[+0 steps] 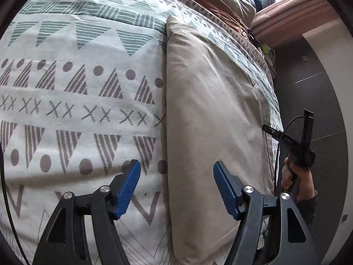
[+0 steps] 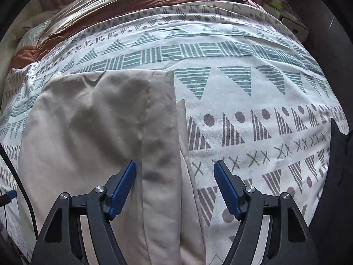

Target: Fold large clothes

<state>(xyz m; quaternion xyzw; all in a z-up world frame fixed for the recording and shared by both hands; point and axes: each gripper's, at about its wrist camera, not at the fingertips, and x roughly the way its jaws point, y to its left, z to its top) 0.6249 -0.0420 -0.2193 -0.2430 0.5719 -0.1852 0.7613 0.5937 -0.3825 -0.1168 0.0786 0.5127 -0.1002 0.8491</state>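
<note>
A folded beige garment (image 1: 211, 119) lies flat on a bed covered by a patterned bedspread (image 1: 83, 84) printed with teal and grey triangles, dots and crosses. In the left wrist view the garment runs as a long strip close to the bed's right edge, its far end squared off near the teal band of the pattern.

Only the left wrist view shows the dark floor (image 1: 320, 101) beyond that edge, and there a hand (image 1: 293, 176) grips the handle of the right gripper (image 1: 291, 141), seen from the side beside the bed; its jaws cannot be read from this angle. Only the right wrist view shows the garment's layering: an upper fold (image 2: 158, 137) with a straight edge lies over a wider lower layer (image 2: 66, 132), and a rust-brown quilt (image 2: 123, 2) is bunched at the bed's far end.

The left gripper (image 1: 176, 190) hovers with its blue pads (image 1: 128, 190) spread wide apart, empty, one pad over the bedspread and the other over the garment's long edge. In the right wrist view the right gripper (image 2: 175, 190) is likewise spread wide with nothing clamped; the garment's folded edge passes between its pads (image 2: 122, 190) without being pressed, though whether the left pad touches the cloth cannot be told.
</note>
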